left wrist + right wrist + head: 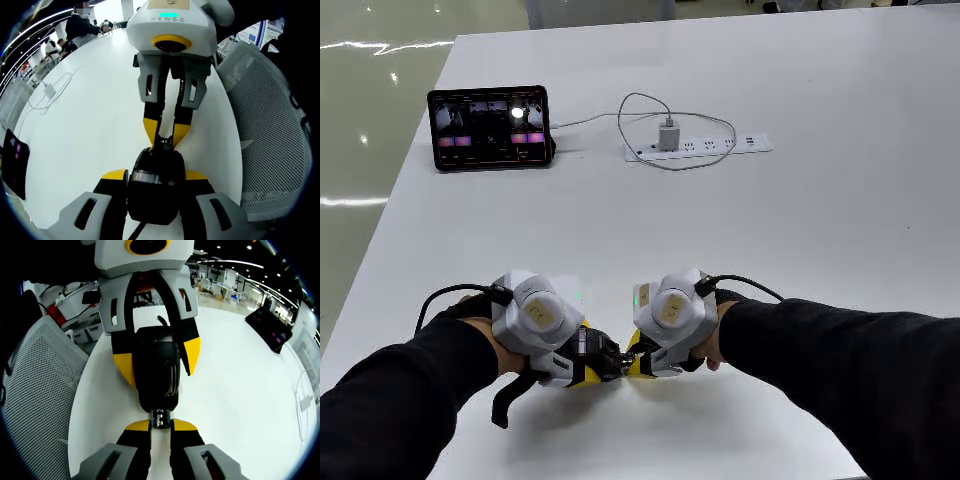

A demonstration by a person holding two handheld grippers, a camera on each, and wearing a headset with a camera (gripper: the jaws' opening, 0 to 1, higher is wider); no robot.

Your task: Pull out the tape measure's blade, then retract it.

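White table [820,150], black tape measure [157,370] in left gripper [155,176], blade [160,418] barely out

Blk sleeves [400,390], blk/yel fingers [116,175]

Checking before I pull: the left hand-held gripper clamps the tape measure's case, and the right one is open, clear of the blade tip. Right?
Not quite. The right hand-held gripper is not open: it is shut on the blade tip, as the right gripper view shows, with its jaws pinched on it. The left hand-held gripper does clamp the case.
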